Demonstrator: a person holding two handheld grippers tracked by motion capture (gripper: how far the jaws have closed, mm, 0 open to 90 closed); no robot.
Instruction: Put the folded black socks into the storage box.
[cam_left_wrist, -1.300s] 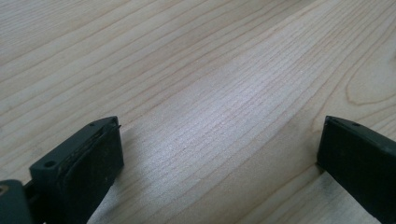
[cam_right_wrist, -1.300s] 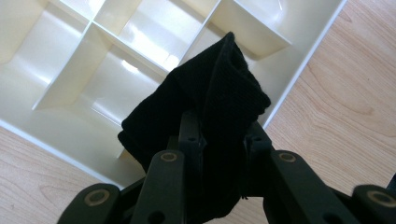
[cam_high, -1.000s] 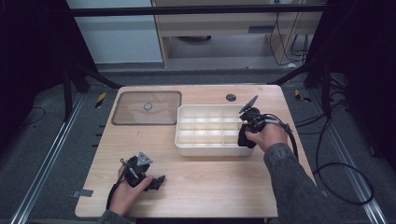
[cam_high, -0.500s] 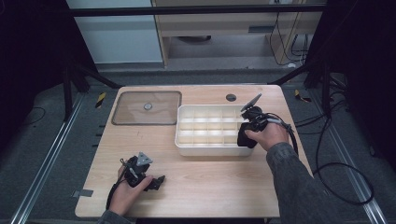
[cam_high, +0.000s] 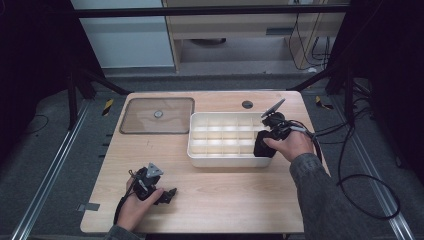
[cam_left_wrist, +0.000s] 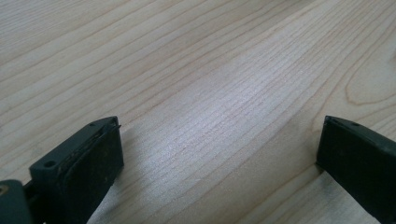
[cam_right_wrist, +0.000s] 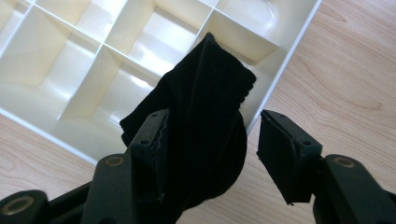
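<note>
A black sock-like cloth (cam_right_wrist: 205, 93) hangs over the near right corner of the white divided tray (cam_right_wrist: 288, 58), partly inside a corner compartment. My right gripper (cam_right_wrist: 213, 122) straddles it. Its jaws have just been opening: the left pad still lies against the cloth, and the right pad stands clear of it. In the high view the right gripper (cam_high: 265, 142) and the cloth (cam_high: 261, 149) sit at the tray's (cam_high: 200, 150) right end. My left gripper (cam_high: 170, 194) rests low on the table's near left. It is open (cam_left_wrist: 219, 140), with only bare wood between its jaws.
A clear brownish lid (cam_high: 157, 116) lies flat at the table's far left. A small dark round hole (cam_high: 247, 104) sits behind the tray. The tray's other compartments look empty. Cables trail off the table's right side.
The right hand has barely shifted at the tray's corner. The left hand has stayed put.
</note>
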